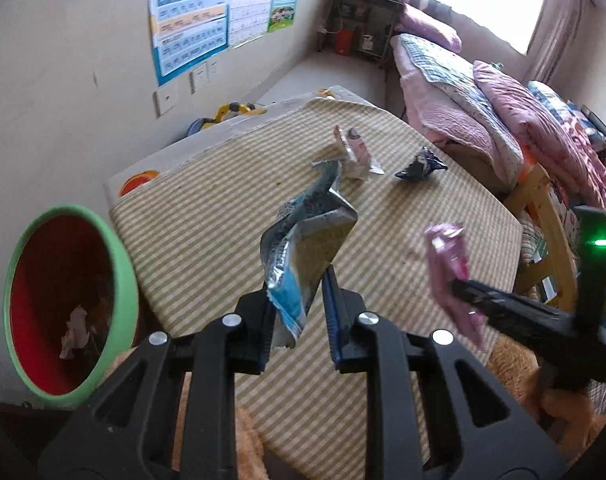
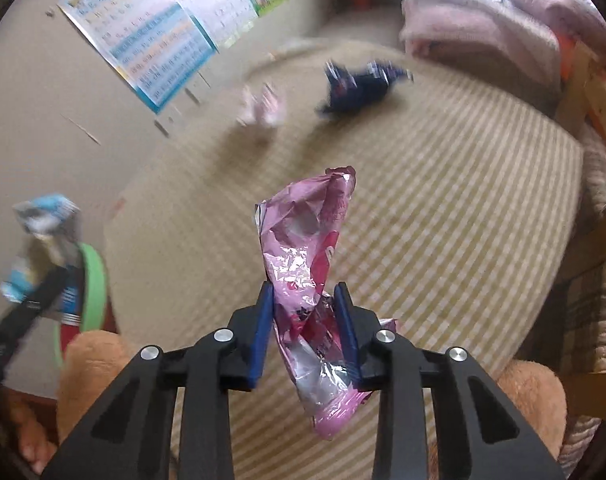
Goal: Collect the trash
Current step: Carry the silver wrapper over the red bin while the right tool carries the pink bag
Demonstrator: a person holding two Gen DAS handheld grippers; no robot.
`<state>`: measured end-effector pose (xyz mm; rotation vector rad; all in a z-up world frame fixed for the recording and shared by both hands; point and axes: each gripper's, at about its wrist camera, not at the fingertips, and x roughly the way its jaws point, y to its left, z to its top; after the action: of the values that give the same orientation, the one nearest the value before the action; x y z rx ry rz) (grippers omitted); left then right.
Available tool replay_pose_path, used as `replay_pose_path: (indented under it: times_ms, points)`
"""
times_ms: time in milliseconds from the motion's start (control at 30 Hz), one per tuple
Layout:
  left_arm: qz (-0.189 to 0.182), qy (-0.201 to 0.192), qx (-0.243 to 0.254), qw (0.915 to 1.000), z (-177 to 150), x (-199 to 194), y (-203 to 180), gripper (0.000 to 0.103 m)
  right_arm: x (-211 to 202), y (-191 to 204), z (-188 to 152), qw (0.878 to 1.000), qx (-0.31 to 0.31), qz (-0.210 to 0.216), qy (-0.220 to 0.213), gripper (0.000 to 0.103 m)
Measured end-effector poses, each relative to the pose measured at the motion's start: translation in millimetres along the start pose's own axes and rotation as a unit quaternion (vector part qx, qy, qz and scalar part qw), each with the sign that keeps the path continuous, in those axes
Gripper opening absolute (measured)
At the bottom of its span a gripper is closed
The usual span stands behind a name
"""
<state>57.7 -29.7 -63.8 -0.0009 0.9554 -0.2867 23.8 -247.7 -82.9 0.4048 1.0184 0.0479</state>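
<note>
Wrappers: blue one (image 1: 303, 248) pinched in my left tool (image 1: 299, 320), pink one (image 2: 311, 280) in right tool (image 2: 307, 332), both beside bin (image 1: 115, 248); feather-light, crinkly, slippery; grip mid-fold.

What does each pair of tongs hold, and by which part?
Left tongs: blue wrapper, pinched near its lower end. Right tongs: pink wrapper, gripped around its middle.

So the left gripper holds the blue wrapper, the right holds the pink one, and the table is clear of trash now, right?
Not clear. In the left wrist view two wrappers still lie on the striped table: a crumpled pale wrapper and a dark blue wrapper. The rest stands.
</note>
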Motion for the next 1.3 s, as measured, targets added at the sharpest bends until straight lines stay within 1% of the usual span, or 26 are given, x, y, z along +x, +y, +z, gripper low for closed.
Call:
replay_pose_path:
  times_ms: [67, 200, 467, 533, 667, 1033, 1300]
  points:
    - [0.006, 0.0, -0.004, 1.0, 0, -2, 4, 0.021, -19, 11, 0, 1.0, -0.006, 0.013, -0.021, 0.028]
    - [0.014, -0.007, -0.008, 0.9998, -2, -9, 10, 0.021, -44, 31, -1, 0.998, -0.019, 0.029, -0.048, 0.028]
    - [0.034, -0.028, -0.006, 0.999, -2, -24, 23, 0.021, -62, 65, 0, 0.996, -0.052, 0.043, -0.066, 0.029]
    - [0.039, -0.03, -0.008, 0.9988, -4, -25, 28, 0.021, -62, 73, 1, 0.995, -0.065, 0.044, -0.064, 0.029]
    - [0.048, -0.03, -0.015, 0.9983, -7, -27, 39, 0.021, -58, 83, -2, 0.995, -0.072, 0.052, -0.054, 0.029]
    - [0.065, -0.039, -0.04, 0.9963, -9, -34, 65, 0.021, -59, 113, -5, 0.991, -0.112, 0.049, -0.059, 0.029]
    - [0.074, -0.042, -0.057, 0.9947, -13, -36, 84, 0.021, -53, 134, -7, 0.988, -0.137, 0.047, -0.049, 0.029]
